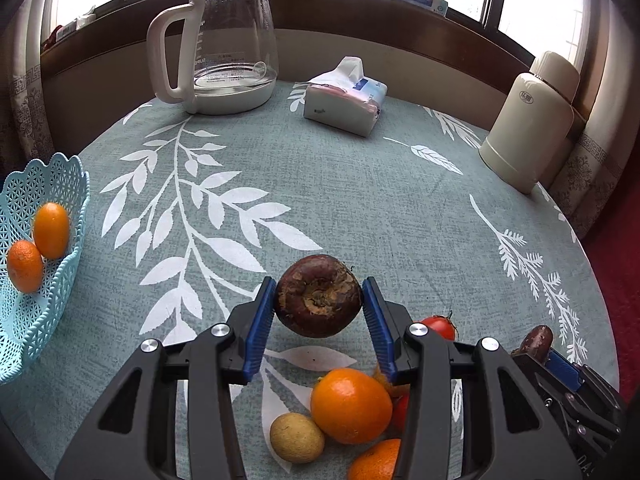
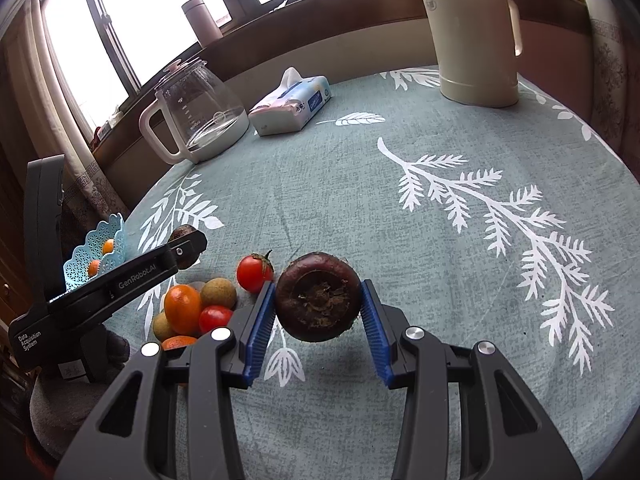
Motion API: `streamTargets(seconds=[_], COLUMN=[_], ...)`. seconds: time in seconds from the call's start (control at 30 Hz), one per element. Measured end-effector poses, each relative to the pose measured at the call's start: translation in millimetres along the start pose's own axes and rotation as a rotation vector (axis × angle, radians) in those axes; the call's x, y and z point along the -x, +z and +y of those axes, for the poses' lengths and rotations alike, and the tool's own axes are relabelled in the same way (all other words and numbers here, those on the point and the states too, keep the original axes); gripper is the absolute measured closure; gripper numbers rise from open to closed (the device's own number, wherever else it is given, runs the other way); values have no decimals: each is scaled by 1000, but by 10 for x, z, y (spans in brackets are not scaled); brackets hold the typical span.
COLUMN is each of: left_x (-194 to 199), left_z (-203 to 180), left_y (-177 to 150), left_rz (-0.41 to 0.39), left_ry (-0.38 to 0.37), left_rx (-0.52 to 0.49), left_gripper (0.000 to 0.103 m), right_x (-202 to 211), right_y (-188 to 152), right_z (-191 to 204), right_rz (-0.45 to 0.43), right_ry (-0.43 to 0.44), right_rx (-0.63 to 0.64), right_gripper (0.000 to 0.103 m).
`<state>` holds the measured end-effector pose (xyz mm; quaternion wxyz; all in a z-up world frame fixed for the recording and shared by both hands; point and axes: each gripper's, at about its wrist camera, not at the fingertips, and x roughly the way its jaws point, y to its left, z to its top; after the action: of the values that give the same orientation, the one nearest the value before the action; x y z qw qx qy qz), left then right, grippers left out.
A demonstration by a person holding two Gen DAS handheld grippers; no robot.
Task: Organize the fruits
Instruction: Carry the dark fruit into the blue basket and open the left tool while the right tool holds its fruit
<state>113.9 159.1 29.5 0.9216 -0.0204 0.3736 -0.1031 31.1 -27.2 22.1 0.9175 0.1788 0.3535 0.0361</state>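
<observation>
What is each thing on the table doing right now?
Left tool: shut on a dark brown fruit, held off the table.
Right tool: shut on another dark brown fruit, lifted too.
Blue basket: upright, two orange fruits inside.
Fruit pile: loose on the tablecloth, outside the basket.
Glass kettle: upright, lid on.
Tissue pack: open, tissue sticking out.
Thermos: upright, closed.

left hand-held gripper point(image 1: 319, 307) clamped on dark fruit, right hand-held gripper point(image 2: 319, 303) likewise
</observation>
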Motion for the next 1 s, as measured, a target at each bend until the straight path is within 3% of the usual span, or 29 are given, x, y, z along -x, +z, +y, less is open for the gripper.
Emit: streamTargets(seconds=[1.0], left_x=[796], left_z=[467], left_y=[-55], left_rz=[-151], left_ry=[91], left_rx=[75], left_gripper=[57], right_x=[73], right_y=[-13], right_z=[42], right_rz=[-41], right_ry=[8], right_rx=[20], right_gripper=[60])
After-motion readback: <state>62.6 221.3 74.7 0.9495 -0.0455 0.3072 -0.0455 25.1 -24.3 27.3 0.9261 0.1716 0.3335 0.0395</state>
